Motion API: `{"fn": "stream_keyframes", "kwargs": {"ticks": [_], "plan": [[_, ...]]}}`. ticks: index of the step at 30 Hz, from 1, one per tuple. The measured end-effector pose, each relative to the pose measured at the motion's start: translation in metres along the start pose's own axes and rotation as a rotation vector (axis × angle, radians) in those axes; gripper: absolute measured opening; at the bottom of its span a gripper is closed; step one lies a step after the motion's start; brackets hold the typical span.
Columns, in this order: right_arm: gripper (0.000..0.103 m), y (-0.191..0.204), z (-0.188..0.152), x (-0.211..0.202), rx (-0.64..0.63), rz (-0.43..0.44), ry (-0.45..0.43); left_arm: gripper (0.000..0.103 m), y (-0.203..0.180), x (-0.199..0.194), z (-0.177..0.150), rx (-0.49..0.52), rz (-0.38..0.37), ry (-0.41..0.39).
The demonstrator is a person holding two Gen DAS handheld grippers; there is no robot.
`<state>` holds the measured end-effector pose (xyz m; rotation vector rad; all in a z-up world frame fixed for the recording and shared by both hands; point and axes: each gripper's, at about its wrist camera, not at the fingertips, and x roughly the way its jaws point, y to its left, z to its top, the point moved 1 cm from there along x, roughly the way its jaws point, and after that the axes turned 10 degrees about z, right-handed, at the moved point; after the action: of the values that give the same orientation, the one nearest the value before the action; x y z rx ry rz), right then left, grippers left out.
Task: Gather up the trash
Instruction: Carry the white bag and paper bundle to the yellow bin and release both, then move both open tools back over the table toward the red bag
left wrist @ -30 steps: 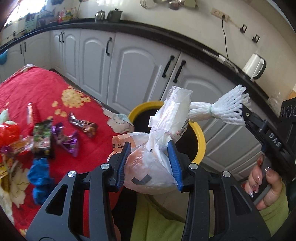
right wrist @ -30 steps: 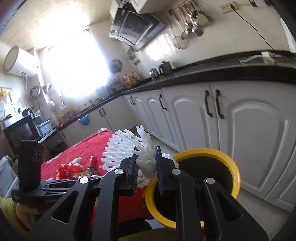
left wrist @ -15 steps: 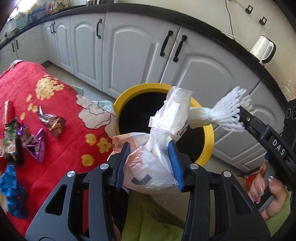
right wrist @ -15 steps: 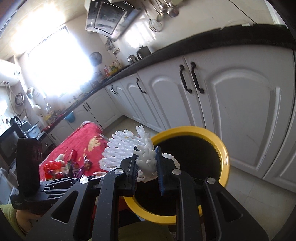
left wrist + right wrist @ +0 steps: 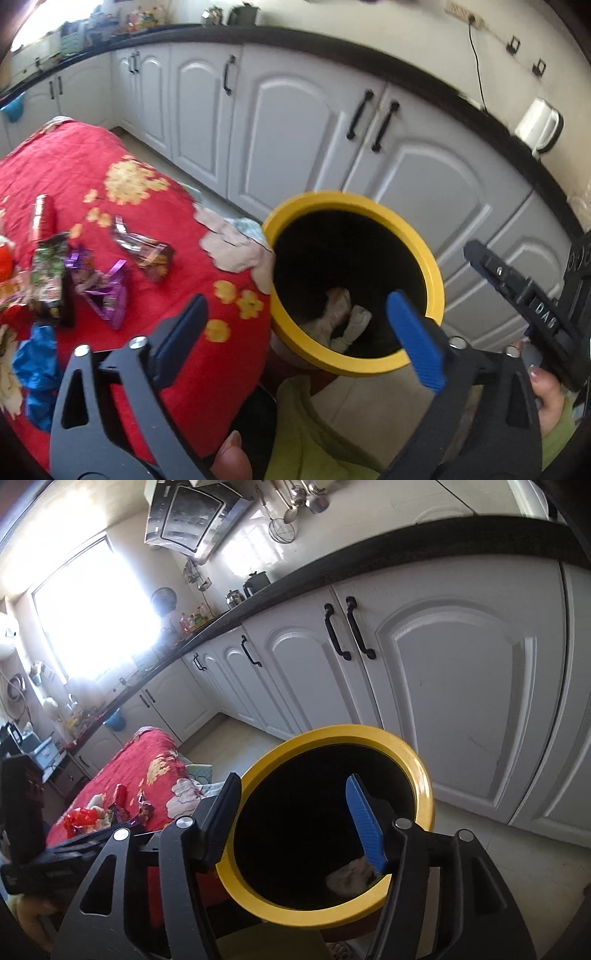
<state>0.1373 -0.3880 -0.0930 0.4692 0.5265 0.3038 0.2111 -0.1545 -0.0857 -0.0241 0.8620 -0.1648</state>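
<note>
Ahead of you runs a row of white cabinets [image 5: 306, 147] under a dark countertop [image 5: 424, 79], and to your left stands the table [image 5: 155, 206] under its red flowered cloth. Between them, just beside the table's edge, sits the trash bin [image 5: 432, 275] with its yellow rim and black inside. Your left gripper [image 5: 299, 328] hangs over the near side of that rim; its jaws have just been opening and now stand spread wide with nothing between them. Your right gripper [image 5: 293, 818] points at the same bin from the other side; its jaws have likewise just been opening, are parted, and hold nothing. The pale bundle of trash [image 5: 341, 317] lies down inside the bin, at the bottom, also showing as a light patch [image 5: 352, 878] in the right wrist view. More trash is on the table: a blue crumpled wrapper [image 5: 35, 369] near its front edge, a purple wrapper [image 5: 107, 291] just beyond it, a brown shiny wrapper [image 5: 146, 253] close to the purple one, and a red stick-shaped packet [image 5: 42, 216] farther back.
</note>
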Motion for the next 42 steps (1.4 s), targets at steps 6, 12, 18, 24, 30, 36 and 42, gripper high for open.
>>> {"fn": "stream_keyframes", "kwargs": {"ticks": [6, 12, 18, 24, 30, 36, 42], "plan": [[0.065, 0.03, 0.001, -0.003, -0.065, 0.003, -0.02, 0.092, 0.028, -0.027, 0.0, -0.04, 0.043, -0.074], [0.071, 0.067, 0.004, -0.009, -0.129, 0.024, -0.041, 0.092, 0.056, -0.052, -0.001, -0.075, 0.093, -0.147], [0.076, 0.103, 0.001, -0.009, -0.183, 0.055, -0.031, 0.092, 0.083, -0.076, -0.002, -0.116, 0.124, -0.203], [0.082, 0.134, -0.003, -0.005, -0.222, 0.081, -0.015, 0.092, 0.105, -0.093, -0.003, -0.148, 0.154, -0.247], [0.086, 0.164, -0.012, 0.003, -0.261, 0.111, 0.013, 0.092, 0.127, -0.105, -0.005, -0.184, 0.194, -0.278], [0.088, 0.196, -0.023, 0.014, -0.298, 0.15, 0.049, 0.092, 0.162, -0.114, -0.009, -0.249, 0.244, -0.297], [0.089, 0.226, -0.033, 0.024, -0.338, 0.183, 0.078, 0.092, 0.196, -0.12, -0.008, -0.321, 0.292, -0.314]]}}
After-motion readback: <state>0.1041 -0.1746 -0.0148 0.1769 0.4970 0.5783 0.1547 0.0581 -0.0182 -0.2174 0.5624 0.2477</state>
